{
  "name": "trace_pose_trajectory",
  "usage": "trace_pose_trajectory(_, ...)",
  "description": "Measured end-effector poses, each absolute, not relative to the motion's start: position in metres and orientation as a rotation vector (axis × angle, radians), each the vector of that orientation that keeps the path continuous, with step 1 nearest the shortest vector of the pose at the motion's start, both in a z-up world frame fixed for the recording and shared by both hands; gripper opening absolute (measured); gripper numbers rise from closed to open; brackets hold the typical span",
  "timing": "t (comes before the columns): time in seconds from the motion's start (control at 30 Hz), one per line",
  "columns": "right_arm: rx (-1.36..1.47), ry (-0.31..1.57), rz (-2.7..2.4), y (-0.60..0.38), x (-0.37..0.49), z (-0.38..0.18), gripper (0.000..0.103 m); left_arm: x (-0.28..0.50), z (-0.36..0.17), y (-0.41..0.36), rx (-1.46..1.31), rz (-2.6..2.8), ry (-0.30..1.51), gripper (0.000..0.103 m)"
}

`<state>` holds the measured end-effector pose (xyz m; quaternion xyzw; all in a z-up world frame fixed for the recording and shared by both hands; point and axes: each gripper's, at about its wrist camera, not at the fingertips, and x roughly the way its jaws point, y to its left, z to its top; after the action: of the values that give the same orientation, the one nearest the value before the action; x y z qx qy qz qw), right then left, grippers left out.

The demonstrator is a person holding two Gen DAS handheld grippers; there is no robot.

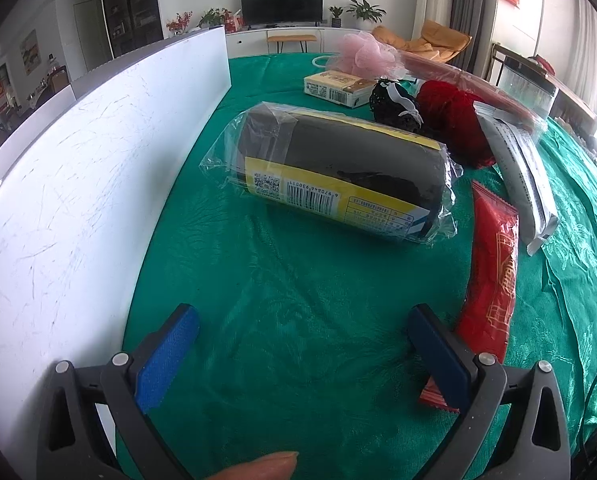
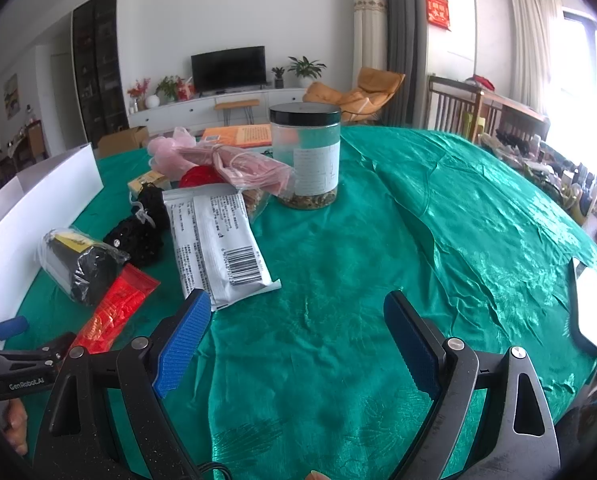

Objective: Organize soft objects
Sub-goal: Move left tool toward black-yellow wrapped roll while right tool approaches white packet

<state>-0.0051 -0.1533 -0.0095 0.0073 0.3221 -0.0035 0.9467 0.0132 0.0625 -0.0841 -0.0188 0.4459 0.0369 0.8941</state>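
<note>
Both grippers, left [image 1: 302, 318] and right [image 2: 298, 312], hover over the green tablecloth [image 2: 418, 240] with jaws apart, holding nothing. Ahead of the left one lies one black roll in clear wrap [image 1: 338, 172]; one red packet [image 1: 492, 264] lies right, one white box [image 1: 58, 200] left.

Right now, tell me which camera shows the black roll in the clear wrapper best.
The left wrist view. The black roll lies centred ahead of the open left tongs, its yellow label and barcode plain to see. The right wrist view shows the roll only small and end-on at the left edge, label mostly hidden.
</note>
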Motion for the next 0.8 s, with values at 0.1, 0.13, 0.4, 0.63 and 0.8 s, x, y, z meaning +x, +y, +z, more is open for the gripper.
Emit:
trace_pose_trajectory(0.1,0.015,0.657,-0.007,-0.153,-0.005,-0.010,0.090,0.011,-0.084,0.063,-0.044,0.083,0.924,0.103)
trace_pose_trajectory(0.13,0.016,0.656,-0.007,-0.153,-0.005,-0.010,0.090,0.010,-0.084,0.063,-0.044,0.087,0.924,0.103)
trace_pose_trajectory(0.4,0.091,0.674,0.012,-0.165,-0.003,-0.013,0.090,0.007,-0.083,0.063,-0.034,0.064,0.942,0.103)
trace_pose_trajectory(0.63,0.088,0.794,0.198,-0.151,0.044,-0.024,0.090,0.004,-0.082,0.065,-0.004,-0.003,0.973,0.103)
trace_pose_trajectory(0.8,-0.007,0.939,0.354,-0.114,0.107,-0.029,0.090,0.005,-0.082,0.066,0.005,-0.027,0.998,0.103)
